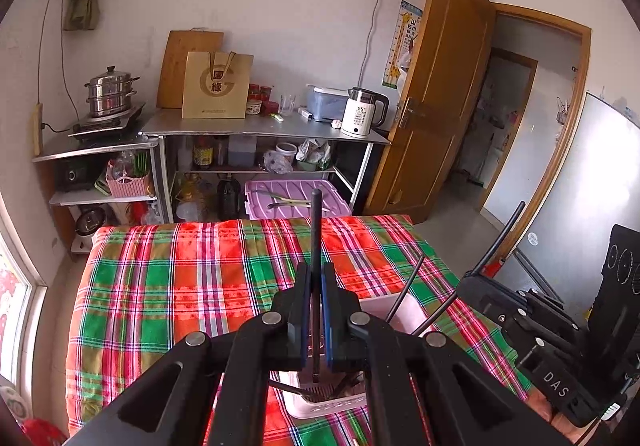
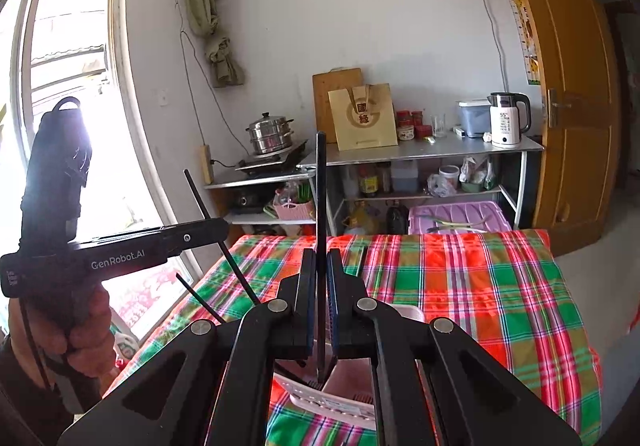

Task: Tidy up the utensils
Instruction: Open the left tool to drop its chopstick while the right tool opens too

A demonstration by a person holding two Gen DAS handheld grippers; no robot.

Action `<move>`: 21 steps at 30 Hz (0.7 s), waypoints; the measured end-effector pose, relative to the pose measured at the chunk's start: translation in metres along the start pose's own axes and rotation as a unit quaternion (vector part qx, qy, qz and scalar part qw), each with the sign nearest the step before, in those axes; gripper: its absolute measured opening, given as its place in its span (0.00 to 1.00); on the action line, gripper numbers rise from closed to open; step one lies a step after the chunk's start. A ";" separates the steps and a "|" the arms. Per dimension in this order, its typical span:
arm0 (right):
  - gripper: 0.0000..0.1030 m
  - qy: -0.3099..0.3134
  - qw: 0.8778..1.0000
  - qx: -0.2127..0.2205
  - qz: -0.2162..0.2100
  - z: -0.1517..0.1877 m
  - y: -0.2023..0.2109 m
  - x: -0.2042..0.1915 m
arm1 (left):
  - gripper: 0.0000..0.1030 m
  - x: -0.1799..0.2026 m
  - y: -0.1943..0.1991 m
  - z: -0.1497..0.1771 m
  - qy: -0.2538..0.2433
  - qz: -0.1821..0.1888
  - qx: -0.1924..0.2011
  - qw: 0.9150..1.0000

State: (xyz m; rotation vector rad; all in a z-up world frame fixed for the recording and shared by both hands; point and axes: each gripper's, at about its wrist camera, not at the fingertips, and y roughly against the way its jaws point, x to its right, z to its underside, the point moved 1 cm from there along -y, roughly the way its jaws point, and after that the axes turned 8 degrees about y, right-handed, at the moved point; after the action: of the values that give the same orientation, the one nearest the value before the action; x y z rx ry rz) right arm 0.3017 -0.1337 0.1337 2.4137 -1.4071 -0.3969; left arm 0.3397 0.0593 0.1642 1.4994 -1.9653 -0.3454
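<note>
Left gripper (image 1: 316, 310): matte black linkage arms with cut-out windows, round silver pivot screws, blue pads lining the inner faces of the jaws; seen from the right wrist camera its side bar carries white "GenRobot.AI" lettering with a small screw, a tall black block rises above the handle, and a black cable hangs down by the hand (image 2: 86, 330) on the grip. Right gripper (image 2: 321, 308): same black build, silver screws and blue pads; from the left wrist camera its body shows white "DAS" lettering, small screws and a red part.
</note>
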 end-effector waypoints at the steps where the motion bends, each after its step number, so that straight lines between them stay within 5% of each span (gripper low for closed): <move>1: 0.05 -0.001 1.000 -0.005 -0.001 0.003 -0.003 0.001 | 0.04 -0.001 -0.004 0.002 0.001 0.000 -0.004 1.000; 16: 0.05 -0.004 0.997 -0.070 -0.013 0.043 -0.034 0.002 | 0.05 -0.015 -0.031 0.019 0.012 -0.021 -0.030 0.999; 21: 0.11 -0.004 0.998 -0.062 -0.011 0.041 -0.021 0.002 | 0.16 -0.011 -0.015 0.018 0.004 -0.019 -0.007 1.000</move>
State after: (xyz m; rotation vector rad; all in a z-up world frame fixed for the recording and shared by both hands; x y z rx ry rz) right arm 0.3029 -0.1314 0.0880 2.3313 -1.3188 -0.4846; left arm 0.3411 0.0620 0.1384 1.5284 -1.9266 -0.3676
